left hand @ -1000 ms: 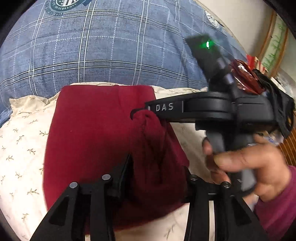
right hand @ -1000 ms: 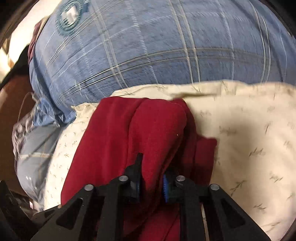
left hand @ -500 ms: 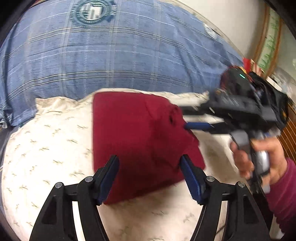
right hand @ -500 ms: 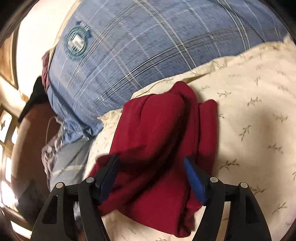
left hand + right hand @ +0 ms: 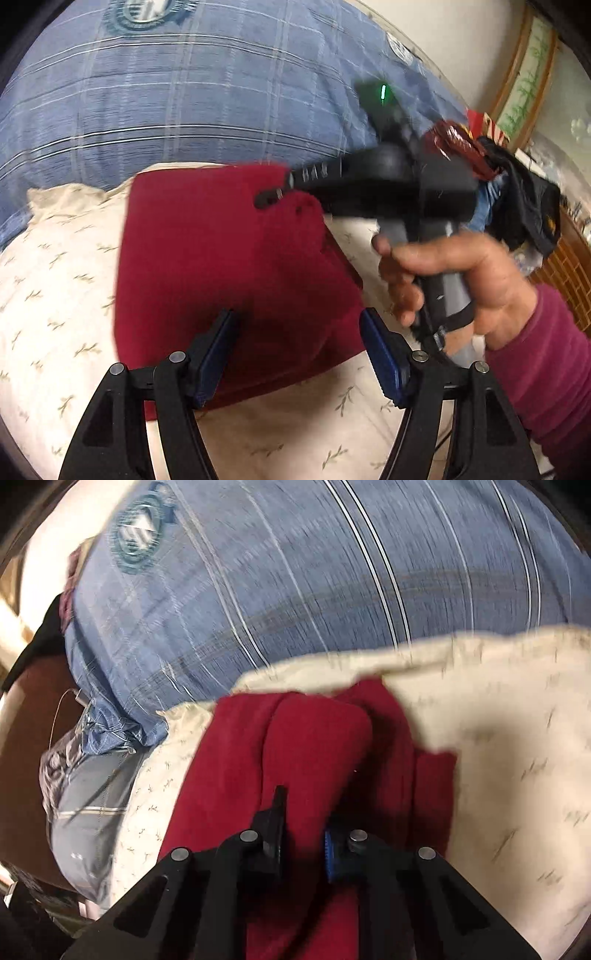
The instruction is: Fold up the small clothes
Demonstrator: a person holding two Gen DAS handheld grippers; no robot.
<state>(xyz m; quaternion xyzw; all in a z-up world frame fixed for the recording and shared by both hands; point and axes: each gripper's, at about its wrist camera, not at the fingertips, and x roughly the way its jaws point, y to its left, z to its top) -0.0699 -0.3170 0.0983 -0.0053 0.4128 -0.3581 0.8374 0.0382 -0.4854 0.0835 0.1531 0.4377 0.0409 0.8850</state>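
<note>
A dark red garment (image 5: 221, 266) lies folded on a cream pillow with small leaf prints (image 5: 55, 280). My left gripper (image 5: 299, 332) is open, its blue pads either side of the garment's near edge, holding nothing. My right gripper (image 5: 303, 834) is shut on a fold of the red garment (image 5: 314, 753) near its far right corner. In the left wrist view the right gripper (image 5: 273, 192) reaches in from the right, held by a hand in a maroon sleeve (image 5: 454, 280).
A large blue plaid cushion (image 5: 184, 99) rises behind the pillow. A heap of dark clothes (image 5: 517, 192) lies at the right by a framed picture (image 5: 524, 74). In the right wrist view a plastic-wrapped blue bundle (image 5: 88, 775) sits at the left.
One second ago both grippers gripped the garment; half a second ago both were open. Now the right gripper has moved back in and shut on the garment's far corner. The left stays open.
</note>
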